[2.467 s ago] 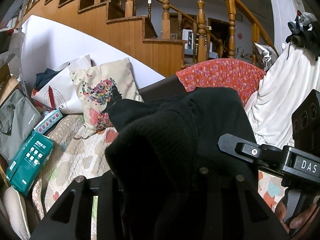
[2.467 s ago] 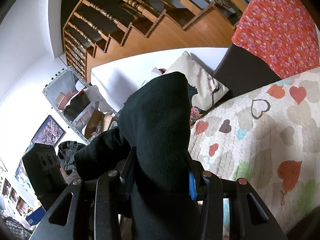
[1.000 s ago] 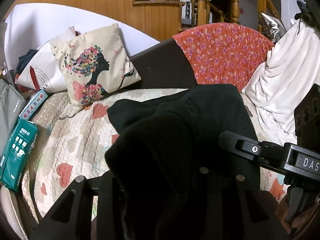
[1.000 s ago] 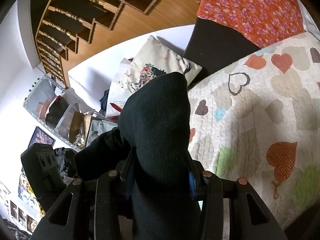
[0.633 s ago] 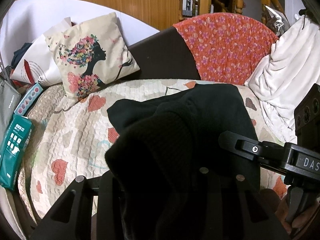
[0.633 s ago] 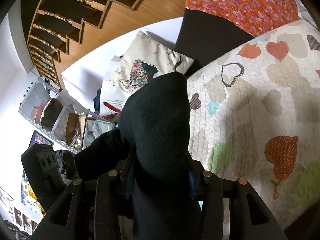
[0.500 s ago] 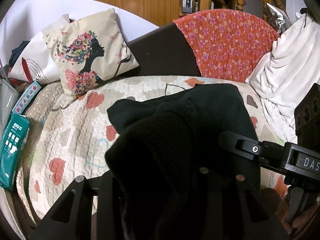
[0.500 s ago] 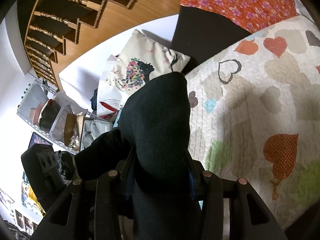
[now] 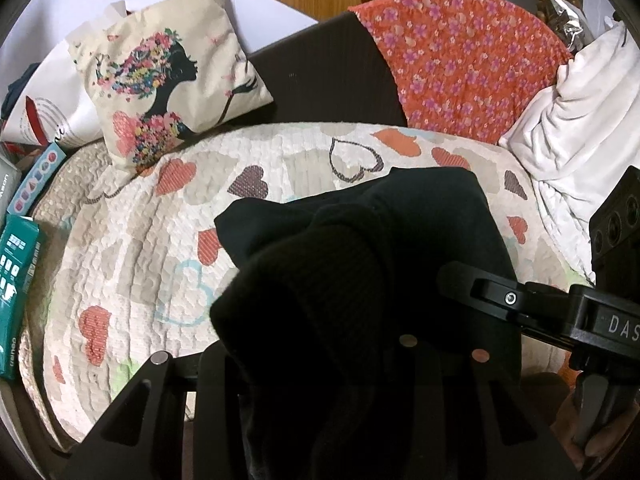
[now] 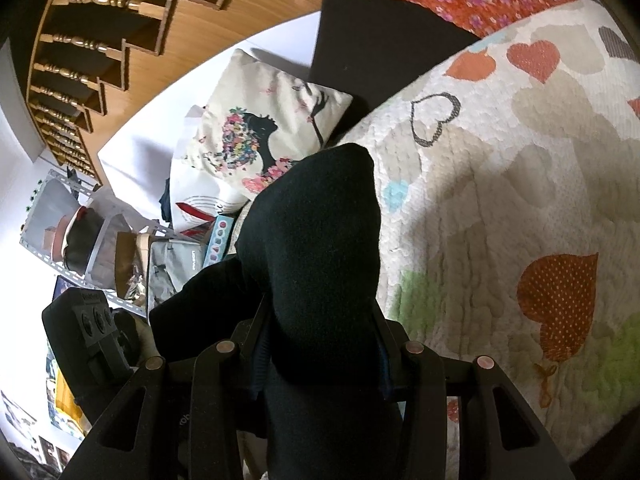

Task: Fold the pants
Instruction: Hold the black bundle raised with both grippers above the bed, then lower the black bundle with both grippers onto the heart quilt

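Observation:
The black pants (image 9: 360, 264) hang bunched in the air over a heart-patterned quilt (image 9: 132, 248). My left gripper (image 9: 320, 360) is shut on a thick fold of them, and the cloth hides both fingertips. In the right wrist view the same black pants (image 10: 320, 248) rise in a hump out of my right gripper (image 10: 320, 356), which is shut on them. The right gripper also shows in the left wrist view as a black body (image 9: 560, 312) at the right edge. The left gripper's body (image 10: 92, 336) appears low on the left in the right wrist view.
A cushion with a flower-haired silhouette (image 9: 168, 76) leans at the back left. An orange floral cover (image 9: 464, 56) and a white blanket (image 9: 580, 120) lie at the back right. Green and blue boxes (image 9: 16, 292) sit at the quilt's left edge. A wooden staircase (image 10: 100, 40) stands behind.
Both grippers have sunk toward the quilt with the pants still held. The staircase has slid out of the top of the left view and the quilt fills more of both views.

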Motion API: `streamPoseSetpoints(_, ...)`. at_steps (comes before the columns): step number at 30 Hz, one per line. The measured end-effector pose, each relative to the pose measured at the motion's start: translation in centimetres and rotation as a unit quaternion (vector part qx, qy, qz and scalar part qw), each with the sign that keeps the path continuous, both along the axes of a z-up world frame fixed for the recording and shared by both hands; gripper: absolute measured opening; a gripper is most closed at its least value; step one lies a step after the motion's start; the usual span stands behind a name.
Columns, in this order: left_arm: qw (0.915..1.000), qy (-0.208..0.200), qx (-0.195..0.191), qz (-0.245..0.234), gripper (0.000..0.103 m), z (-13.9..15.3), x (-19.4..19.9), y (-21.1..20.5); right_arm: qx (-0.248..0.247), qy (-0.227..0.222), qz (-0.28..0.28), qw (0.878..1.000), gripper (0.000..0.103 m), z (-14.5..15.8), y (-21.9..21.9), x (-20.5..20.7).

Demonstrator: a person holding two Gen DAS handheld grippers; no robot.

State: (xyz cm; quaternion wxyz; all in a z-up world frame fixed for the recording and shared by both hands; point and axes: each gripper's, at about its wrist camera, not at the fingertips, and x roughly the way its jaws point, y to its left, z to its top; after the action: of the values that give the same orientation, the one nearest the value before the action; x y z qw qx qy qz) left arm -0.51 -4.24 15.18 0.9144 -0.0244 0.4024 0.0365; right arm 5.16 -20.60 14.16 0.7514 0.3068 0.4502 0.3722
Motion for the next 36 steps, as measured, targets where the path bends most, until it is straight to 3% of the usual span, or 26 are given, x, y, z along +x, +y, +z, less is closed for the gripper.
streamPoseSetpoints(17, 0.9993, 0.036, -0.002, -0.005, 0.037, -4.9, 6.4, 1.4, -0.034, 0.042, -0.007, 0.999, 0.046, -4.5, 1.7, 5.4)
streamPoseSetpoints(36, 0.9997, 0.015, 0.018, -0.007, 0.037, -6.7, 14.5, 2.6, -0.052, 0.033, -0.022, 0.998, 0.046, -5.9, 4.2, 13.1)
